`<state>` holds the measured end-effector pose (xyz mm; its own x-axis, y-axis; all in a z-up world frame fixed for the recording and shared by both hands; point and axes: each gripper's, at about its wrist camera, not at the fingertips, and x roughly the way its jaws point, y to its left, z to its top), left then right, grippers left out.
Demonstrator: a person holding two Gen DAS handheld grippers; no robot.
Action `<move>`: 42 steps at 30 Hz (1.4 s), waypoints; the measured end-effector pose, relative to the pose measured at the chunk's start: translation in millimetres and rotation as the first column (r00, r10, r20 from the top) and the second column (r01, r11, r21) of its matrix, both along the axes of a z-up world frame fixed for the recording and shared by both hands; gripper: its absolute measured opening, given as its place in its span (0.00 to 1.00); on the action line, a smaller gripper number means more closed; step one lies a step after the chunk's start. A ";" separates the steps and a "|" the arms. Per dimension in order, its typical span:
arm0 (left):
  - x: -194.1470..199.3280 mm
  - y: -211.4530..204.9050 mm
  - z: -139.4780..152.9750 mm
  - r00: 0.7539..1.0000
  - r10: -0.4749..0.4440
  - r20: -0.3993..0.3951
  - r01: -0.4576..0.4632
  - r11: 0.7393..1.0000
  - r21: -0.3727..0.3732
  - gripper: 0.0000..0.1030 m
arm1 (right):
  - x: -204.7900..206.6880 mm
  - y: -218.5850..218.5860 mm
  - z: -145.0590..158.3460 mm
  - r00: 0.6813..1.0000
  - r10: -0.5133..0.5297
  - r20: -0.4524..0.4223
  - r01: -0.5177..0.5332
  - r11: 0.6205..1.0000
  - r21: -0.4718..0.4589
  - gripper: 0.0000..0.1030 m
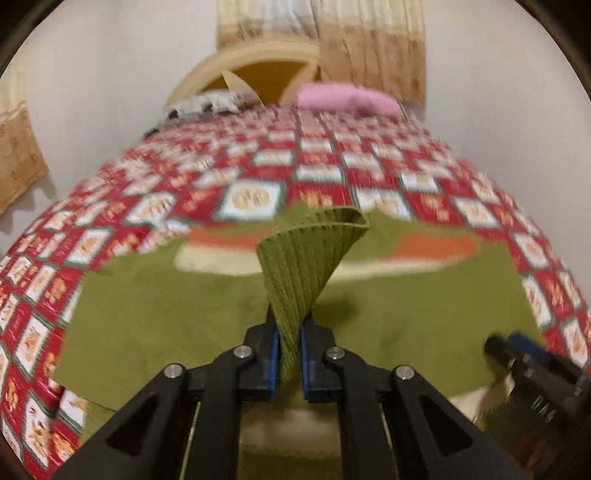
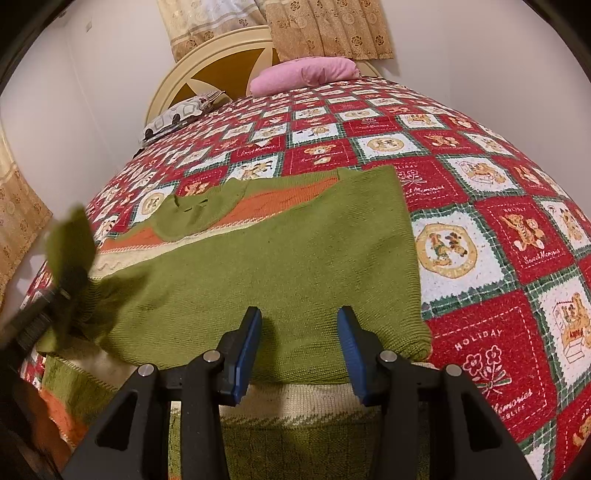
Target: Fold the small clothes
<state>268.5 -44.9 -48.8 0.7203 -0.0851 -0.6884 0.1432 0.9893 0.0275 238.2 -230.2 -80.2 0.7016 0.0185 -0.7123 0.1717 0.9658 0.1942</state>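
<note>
A small green knit sweater [image 2: 280, 254] with orange and cream stripes lies flat on the bed; it also shows in the left wrist view [image 1: 166, 314]. My left gripper [image 1: 290, 332] is shut on the sweater's ribbed green cuff [image 1: 303, 266], which stands up twisted above the fingers. In the right wrist view the left gripper [image 2: 62, 291] shows blurred at the left with green cloth in it. My right gripper [image 2: 299, 332] is open and empty, its blue pads [image 2: 249, 350] just above the sweater's near part. It also shows at the right of the left wrist view [image 1: 517, 350].
The bed carries a red and white checked bedspread [image 2: 498, 236] with bear prints. A pink pillow [image 2: 303, 75] and a patterned pillow [image 2: 177, 116] lie by the cream headboard [image 2: 221, 55]. Beige curtains [image 2: 325, 29] hang behind. A wall runs along the left.
</note>
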 end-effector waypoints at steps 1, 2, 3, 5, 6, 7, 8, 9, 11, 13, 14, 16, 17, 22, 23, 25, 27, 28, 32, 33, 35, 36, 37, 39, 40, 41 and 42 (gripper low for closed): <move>-3.4 1.7 -2.9 1.000 -0.003 -0.013 0.003 1.000 0.008 0.14 | 0.0 0.0 -0.1 1.000 0.000 0.000 0.000 1.000 0.000 0.43; -6.6 4.5 -3.4 1.000 -0.010 -0.024 0.010 1.000 0.006 0.19 | 0.2 0.0 -0.1 1.000 0.000 -0.001 0.000 1.000 -0.001 0.43; -9.6 10.7 -2.4 0.999 -0.018 -0.044 0.018 1.000 -0.011 0.26 | 0.4 0.1 -0.2 1.000 0.000 -0.001 0.000 1.000 -0.002 0.43; -17.6 31.0 2.5 0.995 -0.018 -0.096 0.012 0.998 -0.069 0.85 | 0.4 0.8 -0.1 1.000 0.010 0.000 -0.010 1.000 0.004 0.48; -25.9 45.0 8.3 0.997 -0.009 -0.074 0.001 0.995 -0.104 0.90 | 1.0 2.8 0.4 1.000 0.019 0.000 -0.019 1.000 0.003 0.50; -31.5 51.5 10.5 0.999 0.007 -0.043 -0.012 0.993 -0.116 0.89 | 1.5 4.8 1.0 1.000 0.023 -0.002 -0.023 1.000 -0.002 0.53; -38.5 63.5 14.9 0.999 0.029 -0.016 -0.031 0.993 -0.113 0.90 | 2.8 7.5 1.4 1.000 0.026 -0.007 -0.026 1.000 -0.013 0.55; -45.5 76.8 18.3 0.998 0.061 0.004 -0.060 0.993 -0.103 0.90 | 4.8 11.1 2.1 1.000 0.024 -0.018 -0.025 0.999 -0.031 0.55; -55.6 106.9 16.9 0.987 0.159 0.020 -0.156 0.981 -0.114 0.90 | 7.4 18.0 5.3 0.999 0.014 -0.039 -0.017 0.998 -0.066 0.55; -57.0 128.0 6.1 0.972 0.236 -0.001 -0.235 0.964 -0.124 0.90 | 5.3 24.9 15.5 1.000 0.022 -0.006 -0.022 1.000 0.002 0.55; -55.9 137.0 -3.2 0.962 0.270 -0.024 -0.271 0.955 -0.122 0.90 | 3.2 30.3 21.3 0.998 0.048 0.029 -0.050 0.995 0.083 0.55; -54.1 148.3 -21.2 0.945 0.315 -0.083 -0.324 0.936 -0.136 0.88 | 5.3 51.0 29.0 0.994 0.101 0.049 -0.108 0.979 0.170 0.55; -52.0 153.9 -28.0 0.939 0.315 -0.137 -0.337 0.923 -0.185 0.87 | 11.2 67.6 30.8 0.989 0.142 0.036 -0.146 0.973 0.179 0.55; -59.6 161.4 -29.5 0.931 0.336 -0.141 -0.363 0.890 -0.276 0.87 | 51.8 135.9 15.1 0.963 0.260 -0.063 -0.253 0.962 0.101 0.55; -60.6 161.8 -30.2 0.931 0.335 -0.141 -0.363 0.889 -0.280 0.87 | 63.0 149.8 5.6 0.958 0.258 -0.123 -0.251 0.965 0.070 0.54; -63.6 160.1 -29.8 0.932 0.336 -0.136 -0.361 0.888 -0.284 0.87 | 65.1 162.3 5.3 0.963 0.250 -0.104 -0.251 0.968 0.000 0.40; -62.3 160.8 -29.0 0.933 0.332 -0.137 -0.358 0.887 -0.290 0.89 | 69.5 175.1 11.2 0.955 0.277 -0.110 -0.284 0.957 -0.053 0.06; -62.3 161.6 -28.9 0.933 0.332 -0.138 -0.358 0.884 -0.300 0.89 | 71.7 176.7 16.1 0.954 0.281 -0.102 -0.286 0.957 -0.046 0.05; -57.3 170.5 -30.4 0.932 0.333 -0.141 -0.362 0.872 -0.329 0.90 | 74.0 176.6 65.1 0.954 0.298 0.026 -0.297 0.954 -0.047 0.05; -56.3 171.3 -30.6 0.932 0.334 -0.141 -0.362 0.871 -0.332 0.90 | 74.0 178.9 84.4 0.949 0.307 0.075 -0.304 0.951 -0.048 0.05; -54.9 171.0 -31.0 0.932 0.333 -0.143 -0.362 0.873 -0.328 0.91 | 69.0 179.3 113.6 0.939 0.314 0.141 -0.309 0.949 -0.059 0.05; -54.3 169.7 -31.1 0.932 0.333 -0.145 -0.363 0.875 -0.321 0.92 | 66.8 181.2 132.8 0.931 0.313 0.186 -0.304 0.950 -0.076 0.05; -53.6 169.0 -31.2 0.931 0.333 -0.146 -0.363 0.876 -0.316 0.92 | 59.4 176.2 144.0 0.926 0.311 0.214 -0.299 0.950 -0.086 0.05; -53.2 169.9 -31.6 0.931 0.334 -0.149 -0.365 0.875 -0.319 0.92 | 43.2 164.2 173.3 0.906 0.300 0.297 -0.277 0.953 -0.119 0.05; -52.9 170.8 -31.9 0.930 0.335 -0.151 -0.367 0.873 -0.322 0.92 | 34.1 158.5 188.4 0.893 0.291 0.343 -0.257 0.956 -0.142 0.05; -52.7 171.1 -32.1 0.929 0.337 -0.152 -0.369 0.872 -0.323 0.92 | 27.6 151.3 195.9 0.887 0.282 0.367 -0.238 0.958 -0.160 0.05; -52.5 170.8 -32.4 0.929 0.338 -0.153 -0.370 0.872 -0.320 0.92 | 23.0 144.8 201.5 0.883 0.272 0.383 -0.219 0.959 -0.178 0.05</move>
<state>216.0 125.9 -81.1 0.6832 -0.0744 -0.7264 -0.2326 0.9208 -0.3131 261.2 -85.4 121.3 0.9115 0.1563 -0.3805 -0.1403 0.9877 0.0696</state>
